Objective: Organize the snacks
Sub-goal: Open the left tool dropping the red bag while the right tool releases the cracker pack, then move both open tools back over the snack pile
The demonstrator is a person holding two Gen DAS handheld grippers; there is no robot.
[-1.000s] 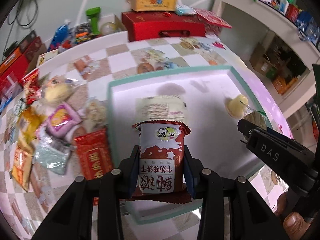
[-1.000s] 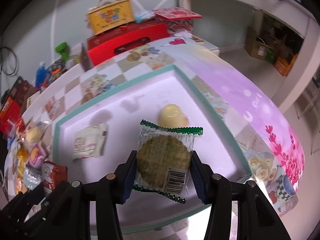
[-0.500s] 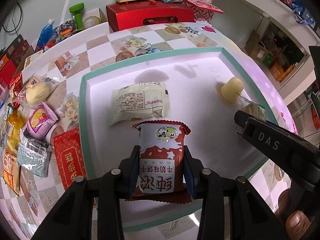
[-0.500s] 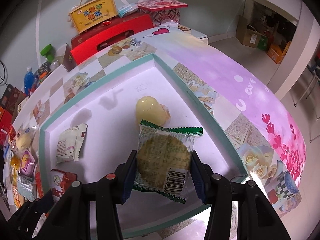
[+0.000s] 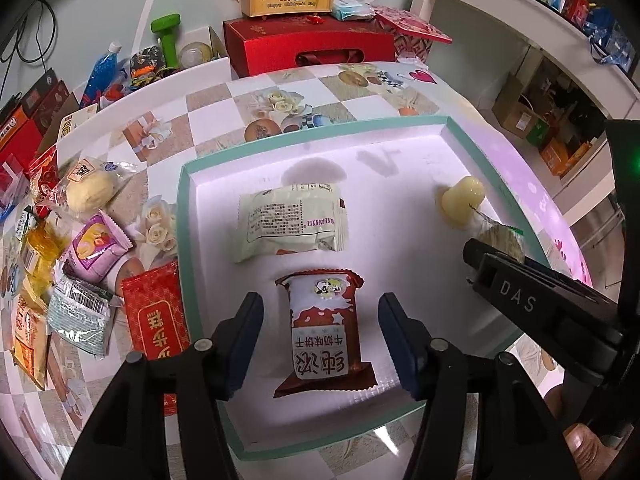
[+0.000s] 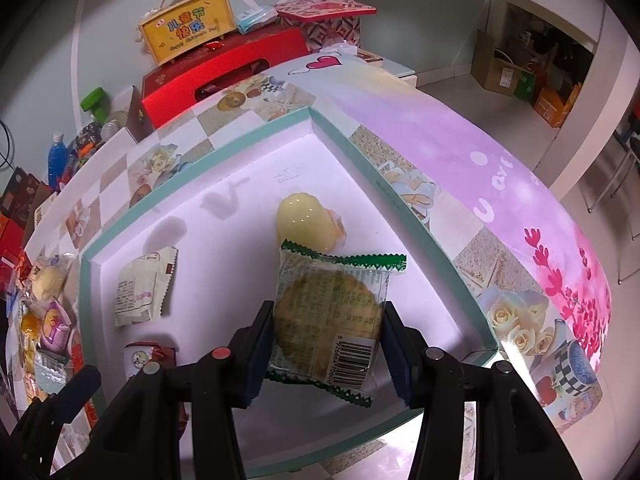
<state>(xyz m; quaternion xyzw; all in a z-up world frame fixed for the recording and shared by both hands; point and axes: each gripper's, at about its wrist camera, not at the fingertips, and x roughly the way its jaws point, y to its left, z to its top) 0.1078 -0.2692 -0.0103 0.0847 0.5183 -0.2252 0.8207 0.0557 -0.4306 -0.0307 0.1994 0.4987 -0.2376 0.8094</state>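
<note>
Left wrist view, nearest first: the left gripper (image 5: 320,336) has just been opening, and its jaws now stand clear on either side of the red-and-white biscuit packet (image 5: 323,334), which lies flat on the white floor of the teal-rimmed box (image 5: 182,216). Just beyond it lies a cream snack packet (image 5: 291,222), and farther right a pale yellow jelly cup (image 5: 460,200) near the box wall. Right wrist view: the right gripper (image 6: 327,342) clamps a clear green-edged cracker packet (image 6: 330,316) above the box's near right part, close to the jelly cup. Loose snacks (image 5: 80,264) sit on the patterned tablecloth (image 5: 240,104) left of the box; a red gift box (image 5: 312,46) stands at the far edge.
</note>
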